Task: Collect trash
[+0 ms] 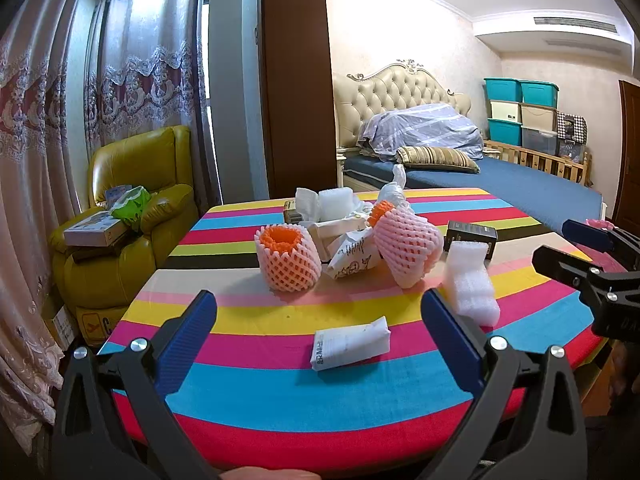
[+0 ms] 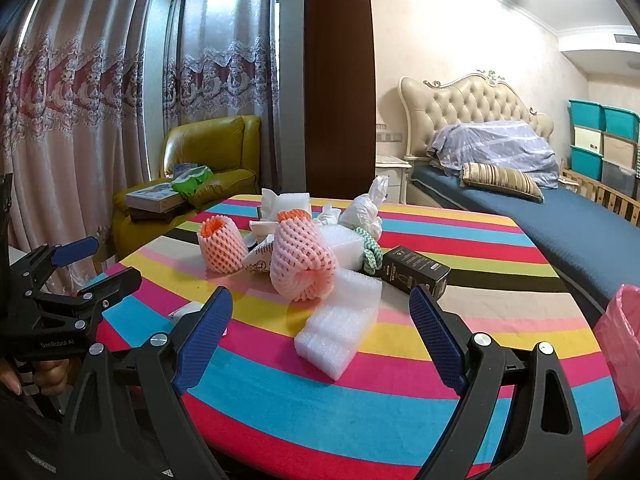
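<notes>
1. Left gripper (image 1: 318,312): jaws spread wide, nothing between them, poised above the near edge of the counter (image 1: 248,396). Right gripper (image 2: 320,308): jaws likewise apart and empty.
2. Landmark: white foam block (image 2: 340,320), lying on the striped cloth just ahead of the right gripper. The trash sits around it: the folded white packet (image 1: 350,342) lies to its left, in front of the left gripper; two pink foam fruit nets (image 2: 302,258) stand just behind it; a black carton (image 2: 416,270) is behind it to the right; crumpled paper and a white plastic bag (image 2: 366,210) are further behind.
3. A pink-lined bin (image 2: 620,344) shows past the counter's right edge, well right of the foam block. Likely the drop point; judgement only.
4. Risk: foam block and nets are light and springy. A hard close may squash them; a glancing one may flick them off the counter.
5. Risk: the packet lies flat, so the fingertips may skid over it or snag the cloth and drag the whole pile.
6. Risk: the nets lean on their neighbours, so lifting one may topple the rest.
7. Risk: both grippers are near each other, so a crossing reach could collide.
</notes>
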{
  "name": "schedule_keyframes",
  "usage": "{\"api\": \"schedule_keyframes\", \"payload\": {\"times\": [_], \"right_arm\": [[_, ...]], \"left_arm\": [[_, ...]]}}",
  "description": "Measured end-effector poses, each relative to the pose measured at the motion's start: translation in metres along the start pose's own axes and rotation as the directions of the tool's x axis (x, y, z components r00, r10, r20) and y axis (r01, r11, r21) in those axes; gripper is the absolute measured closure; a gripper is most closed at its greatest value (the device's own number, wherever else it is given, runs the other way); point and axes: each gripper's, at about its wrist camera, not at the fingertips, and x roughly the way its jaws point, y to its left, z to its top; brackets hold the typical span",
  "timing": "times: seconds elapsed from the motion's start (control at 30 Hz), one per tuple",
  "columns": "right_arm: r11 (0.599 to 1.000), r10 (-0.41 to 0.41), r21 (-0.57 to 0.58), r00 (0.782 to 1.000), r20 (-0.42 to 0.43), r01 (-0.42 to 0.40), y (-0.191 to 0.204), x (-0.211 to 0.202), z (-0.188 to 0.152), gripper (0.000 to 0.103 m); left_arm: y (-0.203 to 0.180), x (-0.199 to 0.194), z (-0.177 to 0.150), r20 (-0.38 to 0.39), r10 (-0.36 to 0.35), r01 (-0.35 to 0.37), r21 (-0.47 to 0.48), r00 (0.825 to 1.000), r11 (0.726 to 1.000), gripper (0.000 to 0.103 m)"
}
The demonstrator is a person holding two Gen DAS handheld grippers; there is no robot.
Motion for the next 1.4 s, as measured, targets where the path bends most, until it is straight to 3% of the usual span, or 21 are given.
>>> {"api": "schedule_keyframes", "payload": {"times": [1.4], "right_arm": [[1.0,0.004,0.007,1.0,-0.005,-0.004,-0.0011,-0.0017,0.0022,0.019]], "left_arm": [[-0.0002,0.0014,-0.0024,-0.006,-0.002,0.002,-0.005,1.0,1.0,0.004]]}}
